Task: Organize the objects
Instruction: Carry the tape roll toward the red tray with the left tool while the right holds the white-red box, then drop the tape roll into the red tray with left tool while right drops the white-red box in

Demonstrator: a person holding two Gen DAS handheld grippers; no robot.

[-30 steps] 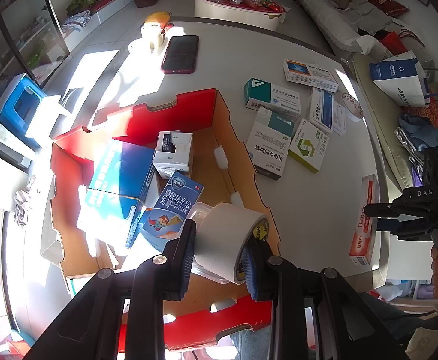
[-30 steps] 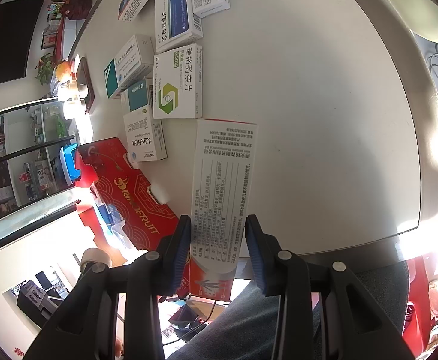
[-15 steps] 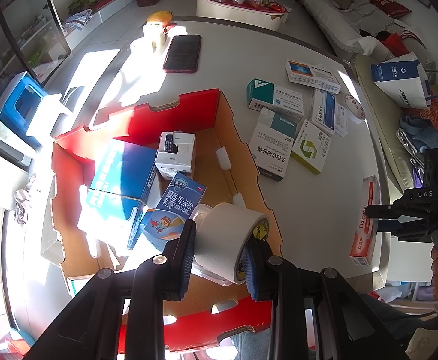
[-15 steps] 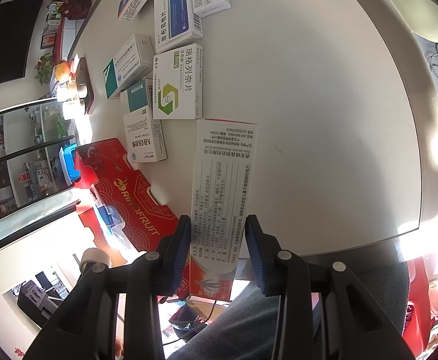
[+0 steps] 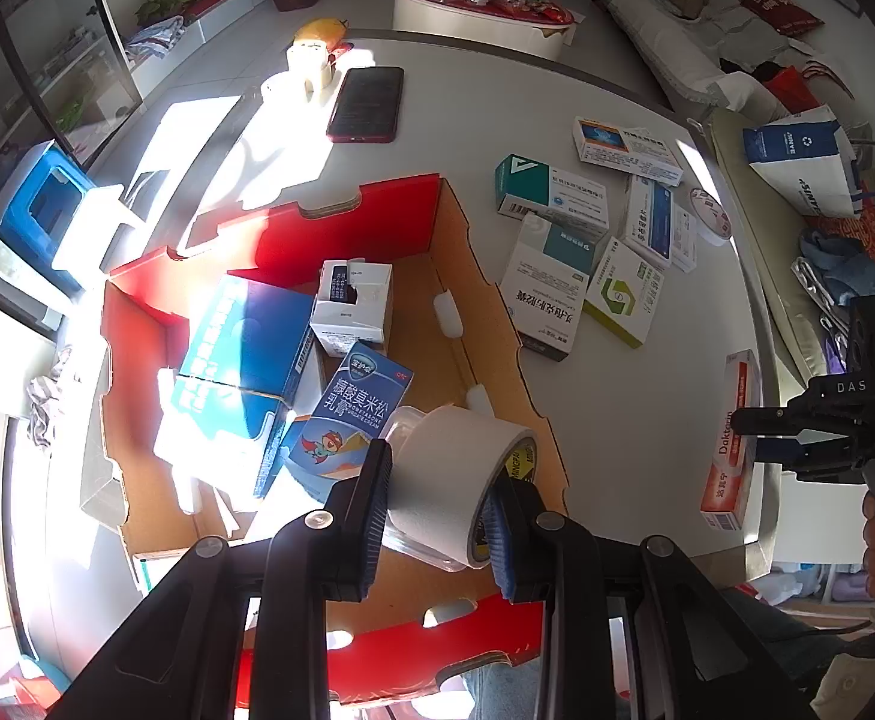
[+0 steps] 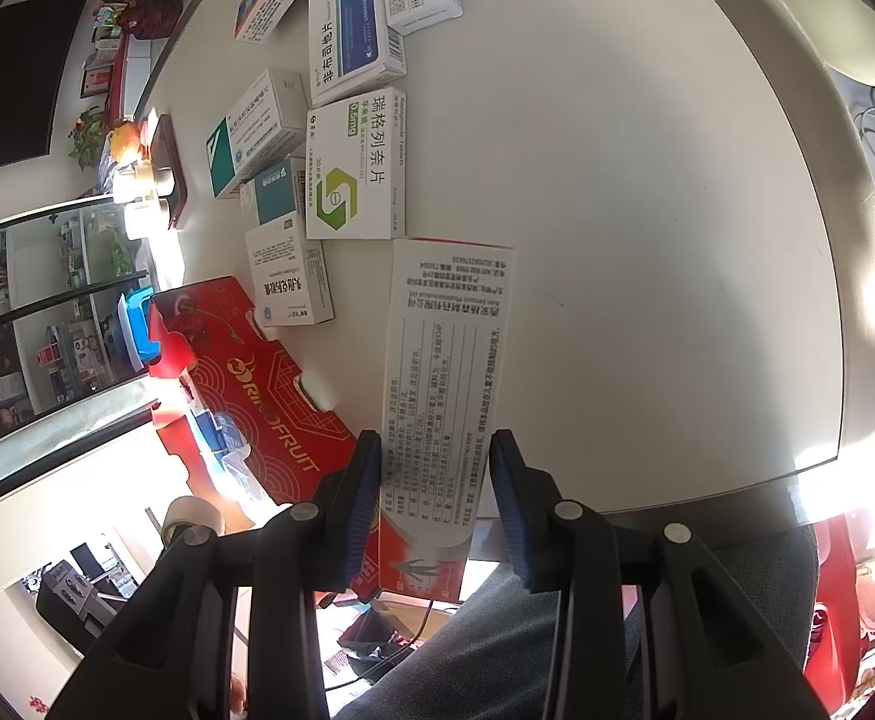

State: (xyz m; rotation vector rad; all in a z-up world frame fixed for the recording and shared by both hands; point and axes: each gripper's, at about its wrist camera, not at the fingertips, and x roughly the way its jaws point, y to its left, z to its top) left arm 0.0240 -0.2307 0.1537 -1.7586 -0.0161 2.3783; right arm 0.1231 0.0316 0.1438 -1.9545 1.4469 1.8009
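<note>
Two claws each grip something: the left claw (image 5: 437,507) is clenched on a roll of white tape (image 5: 458,474), held on its side above the red cardboard box (image 5: 341,228) that already holds several blue and white packs. The right claw (image 6: 434,480) clasps a long red-and-white carton (image 6: 446,360), printed side up, lying at the near edge of the white surface (image 6: 647,210)

No visible change: both hands motionless, no object shifted between frames.
</note>
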